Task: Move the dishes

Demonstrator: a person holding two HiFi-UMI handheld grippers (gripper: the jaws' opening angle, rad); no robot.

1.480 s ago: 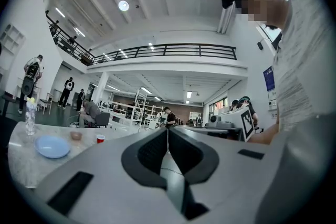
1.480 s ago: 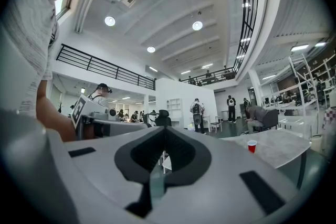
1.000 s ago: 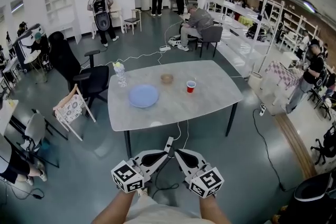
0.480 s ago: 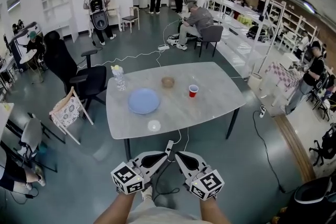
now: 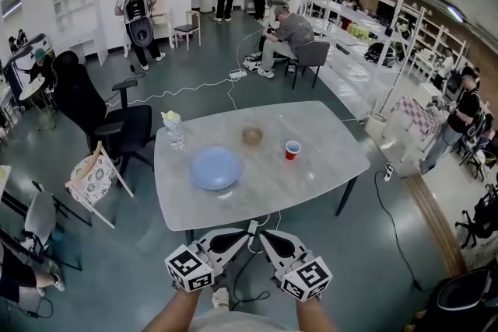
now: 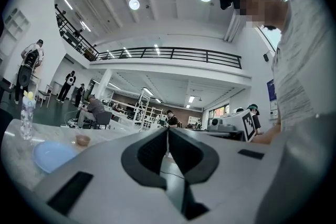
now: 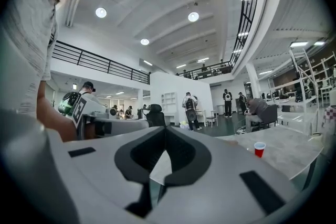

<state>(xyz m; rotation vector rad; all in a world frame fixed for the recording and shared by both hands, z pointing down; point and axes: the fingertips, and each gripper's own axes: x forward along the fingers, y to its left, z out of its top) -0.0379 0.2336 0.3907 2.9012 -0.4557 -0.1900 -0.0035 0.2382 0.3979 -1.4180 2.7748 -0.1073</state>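
Two handheld tools sit side by side at the bottom centre of the head view, tips angled toward each other and almost meeting. The left tool (image 5: 246,235) is clenched with nothing in it: in the left gripper view its jaws (image 6: 168,131) press together along a thin seam. The right tool (image 5: 263,234) is clenched and empty too, and the right gripper view shows its jaws (image 7: 165,129) closed tip to tip. Compared with a second ago, both tools keep the same pose and the same place in the frame, but the grey marbled surface (image 5: 319,167) has slid down the picture toward them. Its near edge, then well above the tips, now lies just beyond them. The dishes stand on the surface as before, none touched by a tool. The round blue plate (image 5: 215,167) lies left of centre, lower in the frame than it was. A small brown bowl (image 5: 251,135) sits above and right of it, with a red cup (image 5: 292,149) further right. A clear water bottle (image 5: 173,128) stands upright near the surface's upper left corner. The left gripper view catches the plate (image 6: 52,155), bowl (image 6: 82,139) and bottle (image 6: 26,115) at its left edge. The right gripper view shows the cup (image 7: 259,149) at its right. A black office chair (image 5: 101,117) stands left of the surface.
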